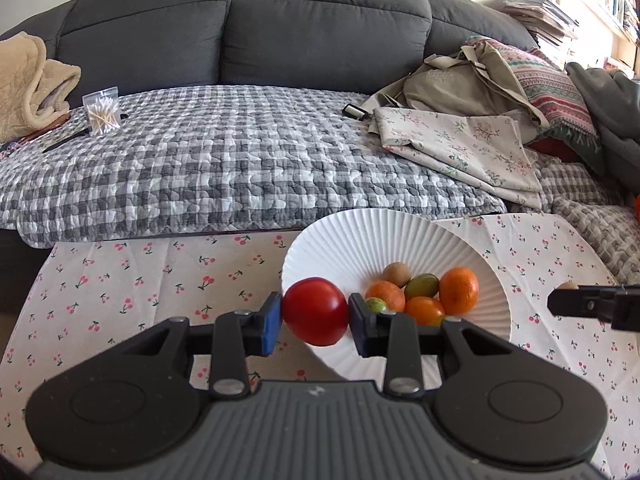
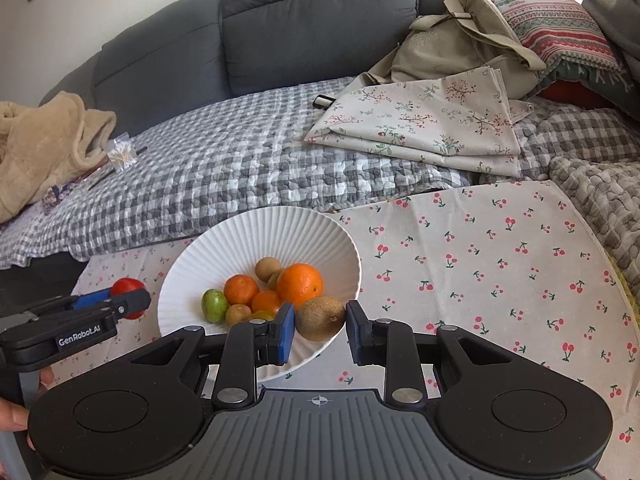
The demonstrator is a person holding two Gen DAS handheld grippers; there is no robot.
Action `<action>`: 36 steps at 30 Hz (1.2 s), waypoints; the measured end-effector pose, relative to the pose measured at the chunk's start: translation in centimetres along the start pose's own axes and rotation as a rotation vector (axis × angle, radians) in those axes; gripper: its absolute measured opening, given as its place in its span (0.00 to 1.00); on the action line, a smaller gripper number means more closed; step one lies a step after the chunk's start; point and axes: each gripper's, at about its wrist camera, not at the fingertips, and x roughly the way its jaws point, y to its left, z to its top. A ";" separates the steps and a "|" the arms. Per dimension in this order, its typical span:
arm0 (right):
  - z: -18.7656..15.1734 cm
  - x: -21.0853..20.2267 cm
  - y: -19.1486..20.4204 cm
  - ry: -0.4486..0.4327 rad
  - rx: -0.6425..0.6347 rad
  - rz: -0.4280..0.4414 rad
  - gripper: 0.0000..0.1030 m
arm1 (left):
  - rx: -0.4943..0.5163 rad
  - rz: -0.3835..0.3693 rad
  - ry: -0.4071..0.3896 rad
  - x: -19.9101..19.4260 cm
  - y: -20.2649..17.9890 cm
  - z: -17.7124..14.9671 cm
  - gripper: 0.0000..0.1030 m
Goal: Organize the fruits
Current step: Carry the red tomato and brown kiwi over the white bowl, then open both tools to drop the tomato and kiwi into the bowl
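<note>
My left gripper (image 1: 316,314) is shut on a red tomato (image 1: 315,312), held just above the near-left rim of a white ribbed bowl (image 1: 400,240). Inside the bowl lie oranges (image 1: 459,290), green fruits (image 1: 422,284) and a small kiwi (image 1: 396,274). In the right wrist view my right gripper (image 2: 320,320) is shut on a brown kiwi (image 2: 320,318) over the bowl's (image 2: 224,240) near-right rim. An orange (image 2: 300,284) and a green fruit (image 2: 214,306) rest in the bowl. The left gripper (image 2: 130,300) with its tomato (image 2: 126,286) shows left of the bowl. The right gripper (image 1: 560,294) enters the left wrist view at the right edge.
The bowl stands on a cherry-print tablecloth (image 2: 480,272). Behind it is a grey sofa with a checkered quilt (image 1: 220,168), a folded floral cloth (image 2: 420,124), a beige bag (image 1: 460,80), a beige blanket (image 1: 28,80) and a pack of cotton swabs (image 1: 102,114). A person's hand (image 2: 16,416) holds the left gripper.
</note>
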 end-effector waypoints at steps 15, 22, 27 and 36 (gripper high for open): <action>-1.0 4.6 2.1 0.050 -0.083 -0.011 0.26 | -0.012 0.013 0.029 5.3 -1.4 1.2 0.33; -0.9 5.4 2.5 0.050 -0.088 -0.011 0.26 | -0.014 0.005 0.042 6.0 -1.7 1.0 0.33; -1.0 5.7 2.2 0.052 -0.077 -0.036 0.27 | -0.016 -0.010 0.051 6.3 -1.5 0.8 0.36; -0.2 4.1 0.3 0.032 0.005 -0.014 0.28 | -0.027 -0.017 0.025 4.5 -1.0 1.4 0.43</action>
